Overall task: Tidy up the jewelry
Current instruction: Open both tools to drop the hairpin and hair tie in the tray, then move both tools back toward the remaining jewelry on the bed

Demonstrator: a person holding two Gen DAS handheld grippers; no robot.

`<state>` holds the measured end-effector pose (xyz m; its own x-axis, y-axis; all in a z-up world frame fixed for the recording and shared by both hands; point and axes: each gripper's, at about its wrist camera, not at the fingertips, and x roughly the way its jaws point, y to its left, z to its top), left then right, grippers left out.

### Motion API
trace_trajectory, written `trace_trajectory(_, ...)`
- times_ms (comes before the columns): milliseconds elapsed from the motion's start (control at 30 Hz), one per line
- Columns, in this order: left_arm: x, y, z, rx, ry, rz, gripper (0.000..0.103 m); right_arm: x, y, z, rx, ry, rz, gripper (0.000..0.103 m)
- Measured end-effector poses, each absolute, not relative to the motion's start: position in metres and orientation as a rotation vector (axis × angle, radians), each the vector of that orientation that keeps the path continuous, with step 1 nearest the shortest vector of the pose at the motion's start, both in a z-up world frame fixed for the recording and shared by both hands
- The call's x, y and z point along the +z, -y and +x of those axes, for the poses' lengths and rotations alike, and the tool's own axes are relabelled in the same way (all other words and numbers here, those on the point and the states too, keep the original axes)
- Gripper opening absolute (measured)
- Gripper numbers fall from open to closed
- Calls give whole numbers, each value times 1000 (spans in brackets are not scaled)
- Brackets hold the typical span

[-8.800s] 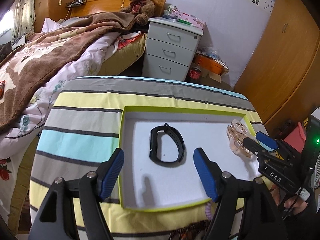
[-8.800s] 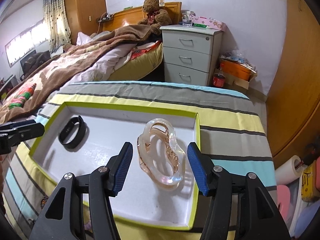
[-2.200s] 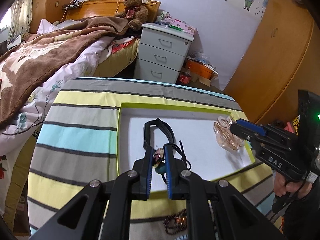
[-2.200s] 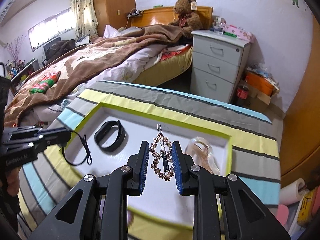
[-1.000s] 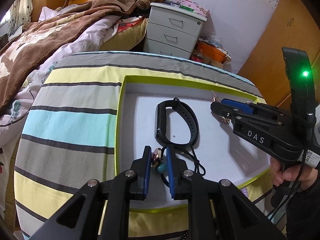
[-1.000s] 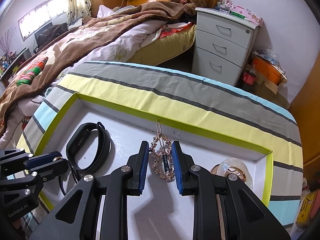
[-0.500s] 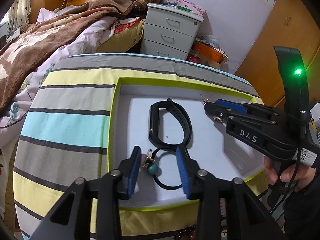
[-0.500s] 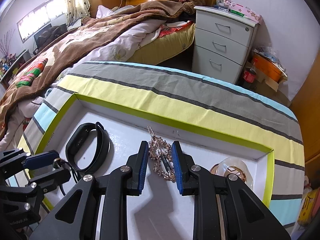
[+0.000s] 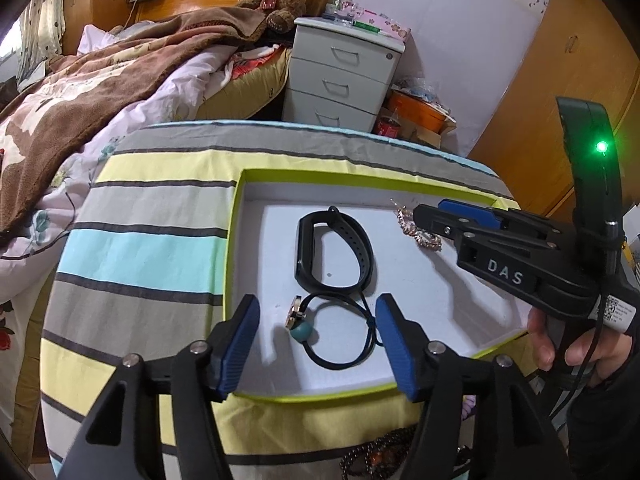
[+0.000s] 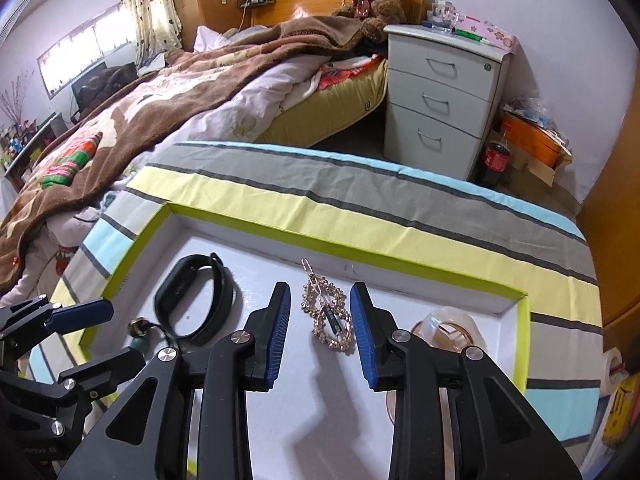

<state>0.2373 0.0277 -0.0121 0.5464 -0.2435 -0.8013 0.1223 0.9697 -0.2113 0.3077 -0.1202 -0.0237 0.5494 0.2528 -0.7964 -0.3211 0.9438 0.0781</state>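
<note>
A shallow white box (image 9: pixel 240 216) with a lime-green rim sits on a striped cloth (image 9: pixel 152 256) of yellow, grey and light blue. The left gripper (image 9: pixel 318 340) hangs over the near part of the box with its blue-padded jaws spread wide and nothing between them. Lying on the box floor in that gap is a black cord necklace (image 9: pixel 340 332) with a teal bead and a small gold disc. Just beyond it, touching the cord's loop, lies a black wristband (image 9: pixel 334 254).

The right gripper (image 10: pixel 320 328) is also open, its jaws standing apart on either side of a gold beaded hair clip (image 10: pixel 329 314) that rests flat on the box floor, touching neither pad. In the left wrist view the side of this gripper carries the white letters "DAS", a green light glows on its upright part, and a small QR label sits near the person's hand (image 9: pixel 560 344). A clear pinkish hair claw (image 10: pixel 448 328) lies in the box's right corner, partly hidden behind the right finger. Dark beads (image 9: pixel 376 456) lie on the cloth outside the box's near edge.
</note>
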Motion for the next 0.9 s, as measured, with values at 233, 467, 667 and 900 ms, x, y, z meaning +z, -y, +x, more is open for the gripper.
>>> trace_trajectory(233,4,-33,211,-228,-927,-149,68,-4,134,275,357,-870,-37,38)
trace_trajectory(467,11,-43,178,-227,-901,-179,72,3,150,228,414,-848,42,38)
trace_trajectory(667,12,-53,156,-225,-884,-222,75,-2,149,194,439,-842,32,39)
trace_trajectory(900,16,-59,132,-243,-861,-232,80,-13,144,161,497,-854,21,39)
